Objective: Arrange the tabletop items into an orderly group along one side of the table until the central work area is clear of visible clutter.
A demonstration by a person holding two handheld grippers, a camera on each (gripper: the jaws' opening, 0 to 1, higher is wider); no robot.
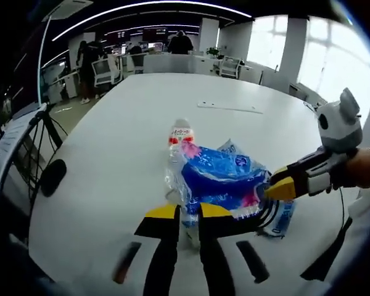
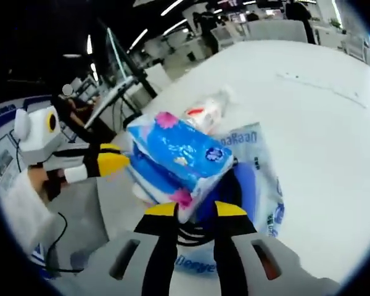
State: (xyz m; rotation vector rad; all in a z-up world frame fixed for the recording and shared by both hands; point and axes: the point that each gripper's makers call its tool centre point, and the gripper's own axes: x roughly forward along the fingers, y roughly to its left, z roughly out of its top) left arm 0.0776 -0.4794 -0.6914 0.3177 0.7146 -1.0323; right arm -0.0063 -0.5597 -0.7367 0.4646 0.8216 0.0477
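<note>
Presently my right tool (image 2: 193,213) pinches the soft, crushable blue tissue pack (image 2: 176,151) at its end seam, left tool (image 1: 186,216) nipping the slippery water bottle (image 1: 180,161).

Open-plan office around a large white table

The white table (image 1: 129,117) runs far into the room, where office chairs (image 1: 105,71) and desks (image 1: 172,61) stand with people (image 1: 180,42) among them. Tall bright windows (image 1: 324,52) line the right side, long ceiling light strips (image 1: 142,7) curve overhead, and a tripod (image 1: 46,126) stands left.
</note>
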